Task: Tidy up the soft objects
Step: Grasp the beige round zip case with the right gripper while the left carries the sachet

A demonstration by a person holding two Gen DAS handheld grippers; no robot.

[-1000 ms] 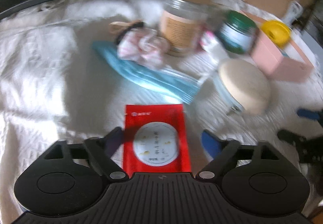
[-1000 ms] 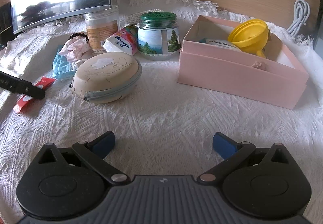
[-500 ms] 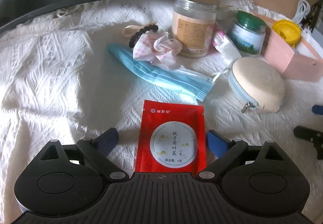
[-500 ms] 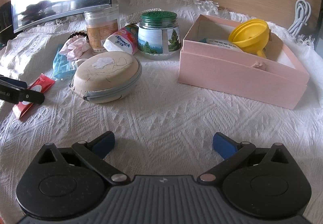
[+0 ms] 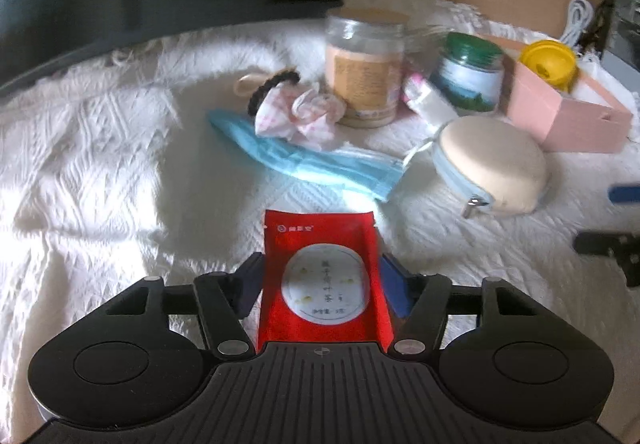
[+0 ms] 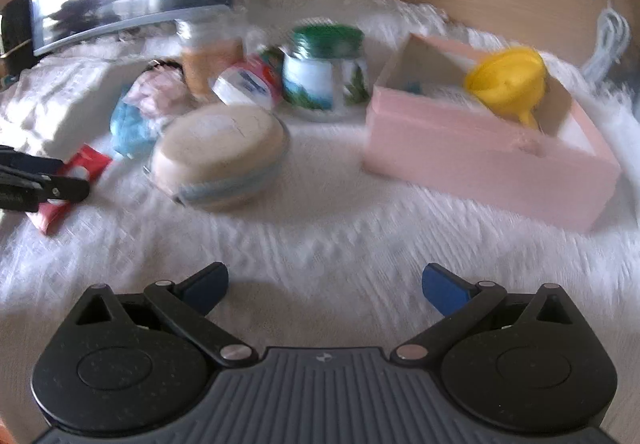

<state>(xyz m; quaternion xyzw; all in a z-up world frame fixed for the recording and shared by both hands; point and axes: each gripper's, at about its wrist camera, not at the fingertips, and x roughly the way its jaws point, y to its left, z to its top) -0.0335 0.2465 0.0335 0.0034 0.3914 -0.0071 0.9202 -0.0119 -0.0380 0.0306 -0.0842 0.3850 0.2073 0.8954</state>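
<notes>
On white textured cloth of table (image 5: 92, 172), left tool (image 5: 320, 278) closing w/ flat red foil sachet (image 5: 320, 276) between blue pads, edges bowed up; right tool (image 6: 325, 284) released, nothing between, over bare cloth

L wrist cam low over white cloth (image 5: 100, 164), angled down; R cam likewise, further right; both share pink box (image 6: 480, 148)

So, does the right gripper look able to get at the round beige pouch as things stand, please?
Probably yes: the right gripper is open, and only bare white cloth lies between it and the beige pouch.
</notes>
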